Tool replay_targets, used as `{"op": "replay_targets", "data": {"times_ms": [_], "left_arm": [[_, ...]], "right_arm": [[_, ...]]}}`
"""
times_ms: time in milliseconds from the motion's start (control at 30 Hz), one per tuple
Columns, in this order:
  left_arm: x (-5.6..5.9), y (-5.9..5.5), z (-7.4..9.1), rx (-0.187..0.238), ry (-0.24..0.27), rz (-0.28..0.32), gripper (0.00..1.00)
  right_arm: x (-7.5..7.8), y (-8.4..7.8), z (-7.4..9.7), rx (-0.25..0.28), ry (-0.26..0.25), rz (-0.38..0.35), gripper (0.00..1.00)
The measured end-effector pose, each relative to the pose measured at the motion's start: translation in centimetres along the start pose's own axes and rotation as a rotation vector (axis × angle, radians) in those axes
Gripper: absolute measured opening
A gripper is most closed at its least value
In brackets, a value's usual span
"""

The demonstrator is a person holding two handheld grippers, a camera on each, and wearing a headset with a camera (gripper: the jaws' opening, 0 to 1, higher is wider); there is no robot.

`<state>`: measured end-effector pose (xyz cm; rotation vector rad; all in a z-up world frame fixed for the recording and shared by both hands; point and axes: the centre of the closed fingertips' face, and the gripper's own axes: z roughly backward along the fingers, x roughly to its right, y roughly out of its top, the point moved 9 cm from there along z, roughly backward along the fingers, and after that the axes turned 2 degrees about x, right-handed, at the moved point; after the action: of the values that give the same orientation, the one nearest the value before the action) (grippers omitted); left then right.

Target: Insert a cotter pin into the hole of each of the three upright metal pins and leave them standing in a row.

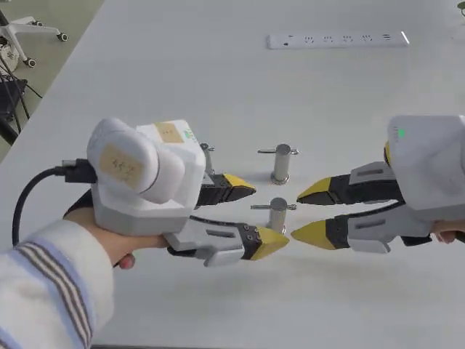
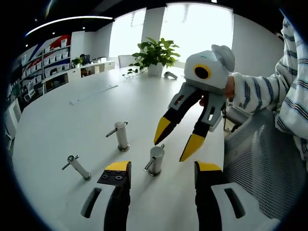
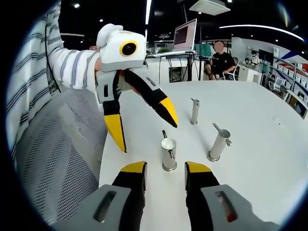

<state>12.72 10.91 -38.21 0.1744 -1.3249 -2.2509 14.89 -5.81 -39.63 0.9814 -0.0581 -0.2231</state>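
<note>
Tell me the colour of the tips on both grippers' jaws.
Yellow, on the left gripper and right gripper alike; the head view shows it best.

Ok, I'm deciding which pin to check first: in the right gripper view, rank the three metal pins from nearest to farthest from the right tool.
1. The front metal pin, just ahead of the open right tool, in line with the gap between its jaws.
2. The right-hand metal pin, further out, on the view's right.
3. The far metal pin, beyond both, near the middle.
</note>
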Motion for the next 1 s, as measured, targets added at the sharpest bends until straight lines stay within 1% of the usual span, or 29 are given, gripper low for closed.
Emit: {"op": "replay_targets", "data": {"times_ms": [33, 67, 167, 200, 233, 267, 300, 333, 400, 433, 500, 667, 767, 900, 1000], "left_arm": [[0.1, -0.3, 0.1, 0.001, 0.007, 0.007, 0.60], [0.1, -0.6, 0.3, 0.003, 0.015, 0.020, 0.64], [0.3, -1.4, 0.8, 0.017, 0.031, 0.064, 0.70], [0.4, -1.5, 0.9, 0.032, 0.039, 0.101, 0.71], [0.5, -1.7, 1.0, 0.038, 0.040, 0.112, 0.73], [0.6, -1.8, 1.2, 0.040, 0.038, 0.107, 0.74], [0.8, -1.9, 1.3, 0.046, 0.038, 0.107, 0.77], [0.9, -1.9, 1.4, 0.052, 0.039, 0.112, 0.81], [1.3, -2.1, 1.6, 0.056, 0.025, 0.129, 0.86], [1.4, -2.3, 1.7, 0.041, 0.024, 0.134, 0.87], [1.5, -2.7, 1.9, 0.026, 0.041, 0.125, 0.89], [1.8, -3.0, 2.6, 0.026, 0.045, 0.133, 0.93], [1.9, -3.2, 2.9, 0.017, 0.044, 0.136, 0.98], [2.2, -3.2, 3.3, 0.024, 0.049, 0.139, 0.99], [2.2, -3.1, 3.6, 0.048, 0.063, 0.158, 0.99]], "right_arm": [[0.0, -0.1, -0.1, 0.001, 0.001, -0.003, 0.31], [-0.1, -0.2, -0.3, 0.003, 0.000, -0.014, 0.33], [-0.1, -0.4, -0.7, 0.003, -0.006, -0.028, 0.38], [-0.1, -0.5, -0.9, 0.003, -0.008, -0.029, 0.39], [-0.1, -0.5, -1.0, 0.004, -0.009, -0.032, 0.40], [-0.1, -0.6, -1.1, 0.005, -0.010, -0.036, 0.41], [0.0, -0.6, -1.2, 0.009, -0.013, -0.041, 0.42], [0.0, -0.7, -1.3, 0.011, -0.013, -0.043, 0.43], [0.0, -0.8, -1.5, 0.016, -0.014, -0.051, 0.46], [0.1, -0.9, -1.6, 0.020, -0.014, -0.057, 0.47], [0.0, -1.2, -1.9, 0.020, -0.003, -0.067, 0.47], [0.0, -1.7, -2.4, 0.030, 0.011, -0.082, 0.48], [0.1, -1.9, -2.7, 0.046, 0.014, -0.085, 0.47], [0.2, -2.0, -3.0, 0.068, 0.012, -0.088, 0.46], [0.1, -2.0, -3.3, 0.084, 0.016, -0.089, 0.44]]}}
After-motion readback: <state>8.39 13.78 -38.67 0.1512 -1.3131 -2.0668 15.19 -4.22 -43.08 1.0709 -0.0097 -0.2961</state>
